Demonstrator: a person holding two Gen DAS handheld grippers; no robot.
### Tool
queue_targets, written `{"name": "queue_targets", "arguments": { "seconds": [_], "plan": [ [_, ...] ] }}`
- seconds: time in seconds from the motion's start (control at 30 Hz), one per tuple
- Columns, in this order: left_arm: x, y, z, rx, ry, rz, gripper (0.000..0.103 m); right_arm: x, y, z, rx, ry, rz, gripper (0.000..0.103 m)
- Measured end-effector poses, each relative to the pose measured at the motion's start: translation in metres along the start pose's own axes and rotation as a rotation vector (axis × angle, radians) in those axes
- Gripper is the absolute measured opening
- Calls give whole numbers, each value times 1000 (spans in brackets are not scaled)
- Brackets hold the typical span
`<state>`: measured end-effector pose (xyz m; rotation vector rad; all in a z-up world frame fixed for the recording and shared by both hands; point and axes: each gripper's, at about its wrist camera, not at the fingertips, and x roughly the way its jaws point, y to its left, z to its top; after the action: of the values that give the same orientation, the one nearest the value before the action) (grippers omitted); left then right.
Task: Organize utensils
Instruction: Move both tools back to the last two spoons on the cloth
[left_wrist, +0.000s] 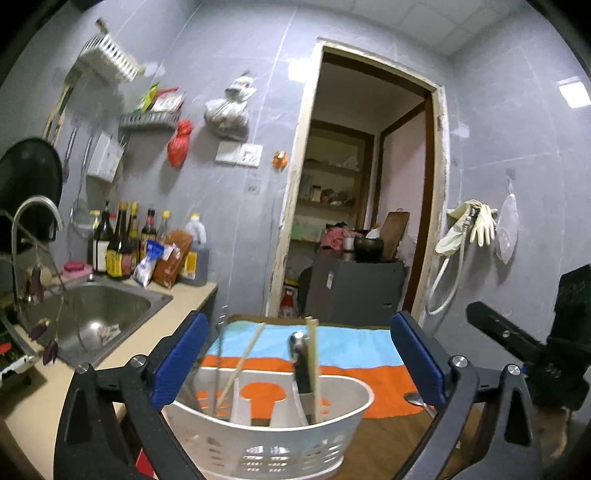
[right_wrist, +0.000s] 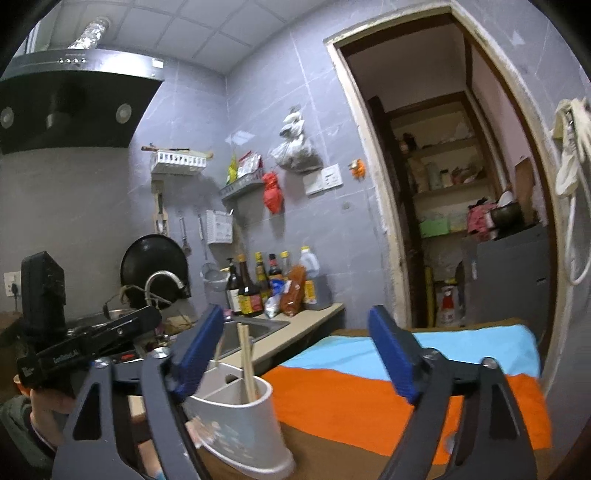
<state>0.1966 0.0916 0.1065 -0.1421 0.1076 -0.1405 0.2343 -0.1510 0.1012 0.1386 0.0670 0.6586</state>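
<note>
A white slotted utensil caddy (left_wrist: 273, 443) stands on a table with an orange, blue and brown cloth (left_wrist: 369, 376). In it stand wooden chopsticks (left_wrist: 313, 365), another chopstick (left_wrist: 243, 365) and a dark-handled metal utensil (left_wrist: 301, 365). My left gripper (left_wrist: 295, 369) is open just behind the caddy, its blue pads (left_wrist: 181, 362) on either side of it. A metal spoon (left_wrist: 419, 400) lies on the cloth by the right pad. My right gripper (right_wrist: 295, 362) is open and empty, right of the caddy (right_wrist: 236, 432), with chopsticks (right_wrist: 246, 365) standing in it.
A steel sink (left_wrist: 99, 317) with a tap (left_wrist: 33, 221) is on the counter to the left. Sauce bottles (left_wrist: 122, 247) stand behind it. A doorway (left_wrist: 362, 192) with a grey cabinet (left_wrist: 354, 288) is straight ahead. The other gripper's body (left_wrist: 535, 343) shows at the right.
</note>
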Motion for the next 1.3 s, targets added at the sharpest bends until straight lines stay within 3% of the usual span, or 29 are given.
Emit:
{"name": "queue_targets", "arguments": {
  "seconds": [0.17, 0.53, 0.87, 1.3],
  "plan": [
    [3, -27, -5, 45, -30, -18, 98, -31, -17, 6, -25, -24, -59, 103],
    [21, -89, -28, 103, -19, -93, 100, -83, -57, 8, -78, -33, -188, 103],
    [57, -131, -62, 122, 145, -187, 100, -106, -100, -12, -63, 53, -295, 103],
    [106, -144, -101, 129, 431, -199, 100, -88, -131, -60, -3, 323, -351, 103]
  ]
}}
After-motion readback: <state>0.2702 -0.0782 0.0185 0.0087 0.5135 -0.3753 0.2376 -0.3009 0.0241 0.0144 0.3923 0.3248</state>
